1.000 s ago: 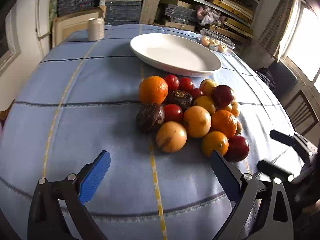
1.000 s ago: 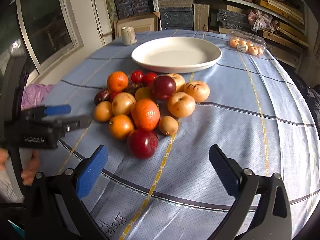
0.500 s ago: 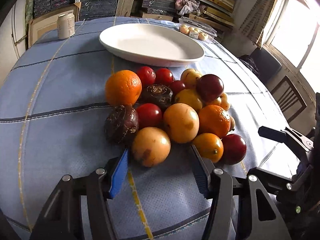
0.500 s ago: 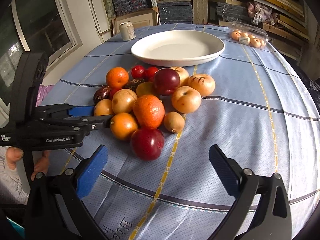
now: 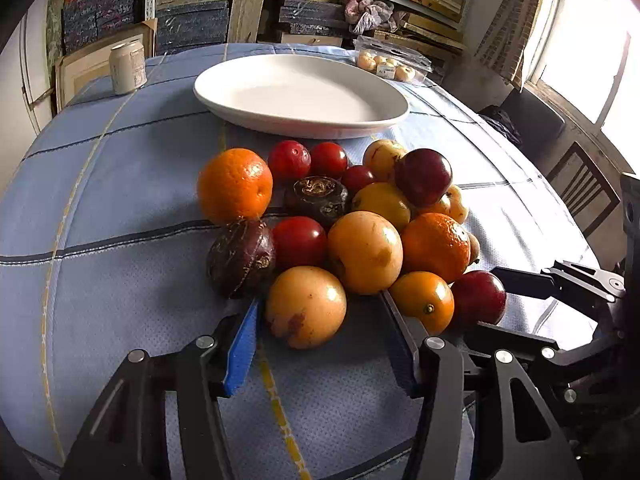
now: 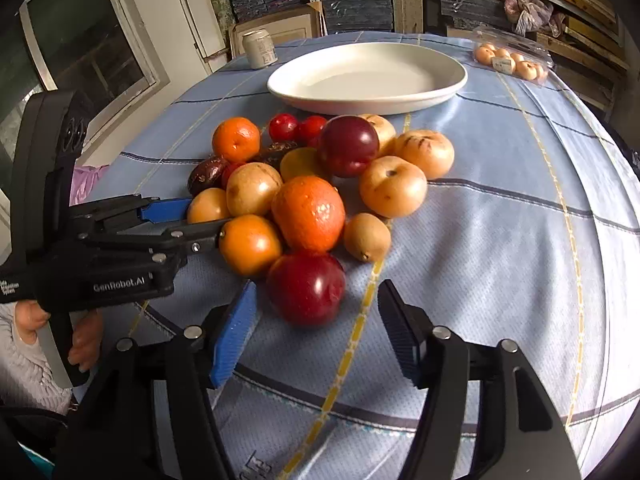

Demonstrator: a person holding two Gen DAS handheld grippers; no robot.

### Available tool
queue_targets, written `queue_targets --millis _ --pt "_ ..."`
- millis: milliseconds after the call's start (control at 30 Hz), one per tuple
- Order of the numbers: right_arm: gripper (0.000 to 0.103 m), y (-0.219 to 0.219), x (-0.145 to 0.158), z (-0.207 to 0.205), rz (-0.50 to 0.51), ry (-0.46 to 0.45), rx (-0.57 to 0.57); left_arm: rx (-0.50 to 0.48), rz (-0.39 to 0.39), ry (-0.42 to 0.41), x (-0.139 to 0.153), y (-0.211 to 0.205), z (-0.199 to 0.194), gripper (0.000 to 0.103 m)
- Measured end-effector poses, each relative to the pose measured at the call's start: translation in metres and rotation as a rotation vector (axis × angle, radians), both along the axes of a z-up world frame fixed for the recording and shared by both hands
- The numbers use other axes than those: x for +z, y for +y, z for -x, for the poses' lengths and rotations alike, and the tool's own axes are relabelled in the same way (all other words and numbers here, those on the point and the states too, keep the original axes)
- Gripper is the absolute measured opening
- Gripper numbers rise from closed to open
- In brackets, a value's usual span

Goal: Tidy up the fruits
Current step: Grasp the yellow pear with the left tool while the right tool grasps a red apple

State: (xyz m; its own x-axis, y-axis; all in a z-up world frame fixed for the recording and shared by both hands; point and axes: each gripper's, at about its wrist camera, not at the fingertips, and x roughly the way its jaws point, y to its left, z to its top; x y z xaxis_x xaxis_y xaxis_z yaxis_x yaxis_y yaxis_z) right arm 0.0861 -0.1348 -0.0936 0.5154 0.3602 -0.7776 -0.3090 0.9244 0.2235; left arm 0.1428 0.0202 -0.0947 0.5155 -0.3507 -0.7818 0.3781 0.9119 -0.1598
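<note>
On the blue checked tablecloth our white plate sits bare, all fruit heaped before it, left gripper and right gripper gaping, nothing sorted yet.

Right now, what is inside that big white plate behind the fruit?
Nothing that shows: the white plate looks bare in both views, with all the fruit on the tablecloth in front. Its near rim hides a strip of its floor.

Both wrist views low, sharing fruit pile
</note>
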Motion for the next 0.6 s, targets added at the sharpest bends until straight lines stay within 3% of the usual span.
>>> queue_targets --millis 167,400,467,600 --pt "0.055 0.006 -0.001 -0.006 0.001 0.003 0.013 0.004 0.030 -0.001 -0.001 0.005 -0.001 0.047" --pt "0.041 0.008 -0.007 -0.009 -0.005 0.007 0.019 0.009 0.082 0.010 -0.002 0.011 -0.003 0.044" --pt "0.041 0.007 -0.007 -0.008 -0.008 0.000 0.022 0.015 0.091 0.013 -0.002 0.013 -0.004 0.039" --pt "0.040 0.007 -0.008 -0.006 -0.011 -0.013 0.027 0.016 0.094 0.011 -0.002 0.013 -0.004 0.038"
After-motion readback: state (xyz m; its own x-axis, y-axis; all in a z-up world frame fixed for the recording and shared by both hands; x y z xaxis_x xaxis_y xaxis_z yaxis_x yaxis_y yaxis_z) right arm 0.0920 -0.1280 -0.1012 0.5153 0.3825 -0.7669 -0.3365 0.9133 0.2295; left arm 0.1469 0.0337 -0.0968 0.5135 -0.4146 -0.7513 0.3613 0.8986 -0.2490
